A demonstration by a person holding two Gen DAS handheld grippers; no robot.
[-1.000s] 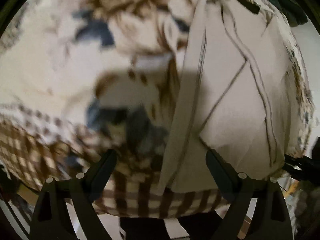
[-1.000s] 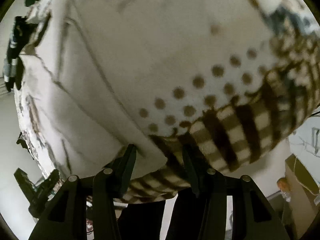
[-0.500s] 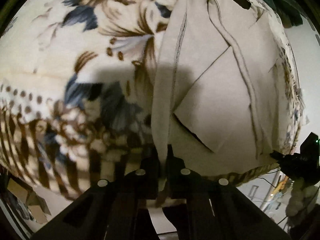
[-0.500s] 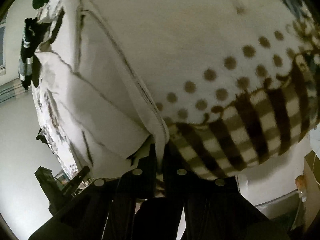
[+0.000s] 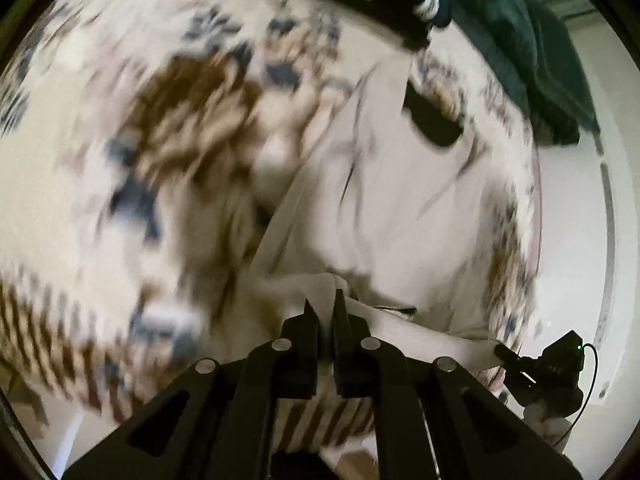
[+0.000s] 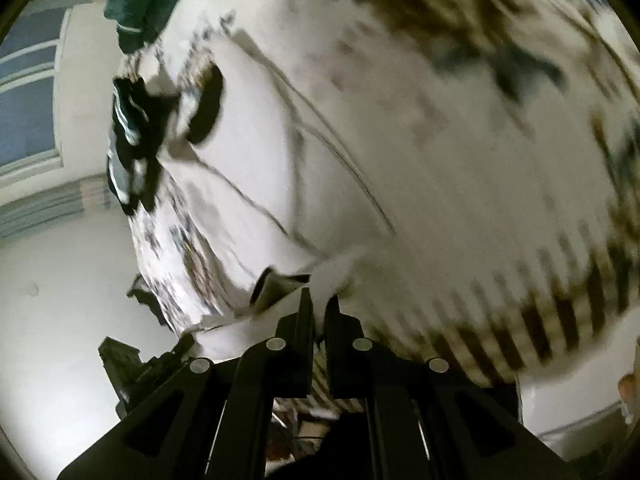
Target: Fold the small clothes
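Observation:
A small beige garment (image 5: 400, 216) lies on a floral and checked blanket (image 5: 132, 168); it also shows in the right wrist view (image 6: 256, 168). My left gripper (image 5: 325, 308) is shut on the garment's near left corner and holds it lifted off the blanket. My right gripper (image 6: 318, 304) is shut on the garment's near right corner, also lifted. The near hem curls up between the two grippers. Both views are blurred by motion.
Dark clothes (image 5: 404, 4) and a dark green garment (image 5: 532, 52) lie at the blanket's far edge; the dark clothes also show in the right wrist view (image 6: 132, 140). The other gripper shows at the lower right (image 5: 548, 372) and lower left (image 6: 132, 372).
Both grippers went from open to shut on the garment's near corners. They now lift the near hem up and forward, away from the blanket's front edge.

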